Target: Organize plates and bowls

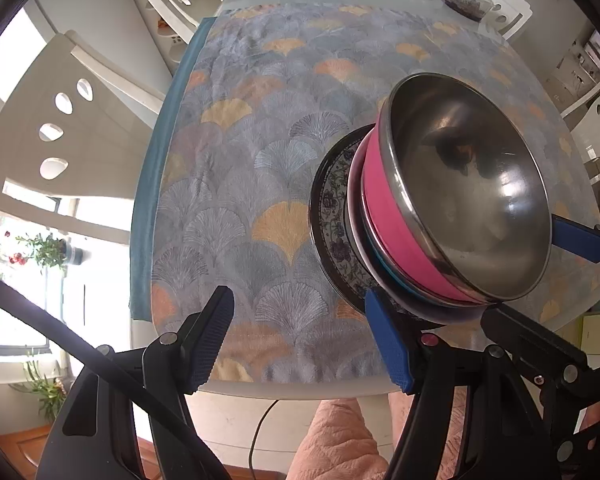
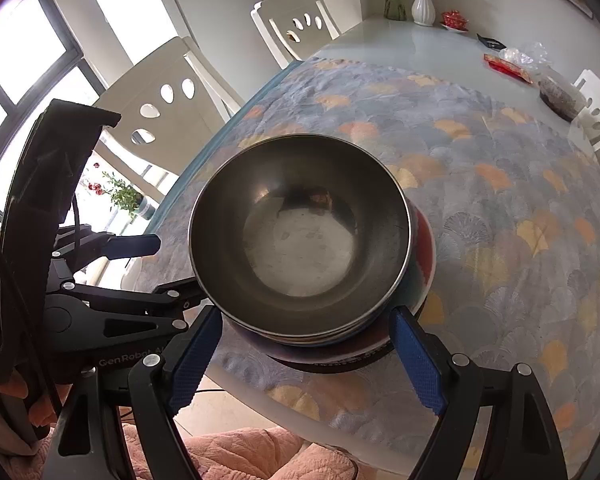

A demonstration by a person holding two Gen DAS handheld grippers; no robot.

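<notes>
The steel bowl [image 2: 300, 236] is sitting on top of a stack on the patterned cloth [image 2: 500, 208] near the counter [image 2: 404, 48] edge, and the right tongs [image 2: 306, 356] are standing wide apart around the stack's near side, pads clear of it. The left wrist view is showing what that view is hiding: the bowl's pink outer wall, a second bowl [image 1: 384, 264] nested under it, and a flower-patterned plate [image 1: 334, 216] at the bottom. The left tongs [image 1: 302, 344] are hanging apart and empty just left of the stack.
</notes>
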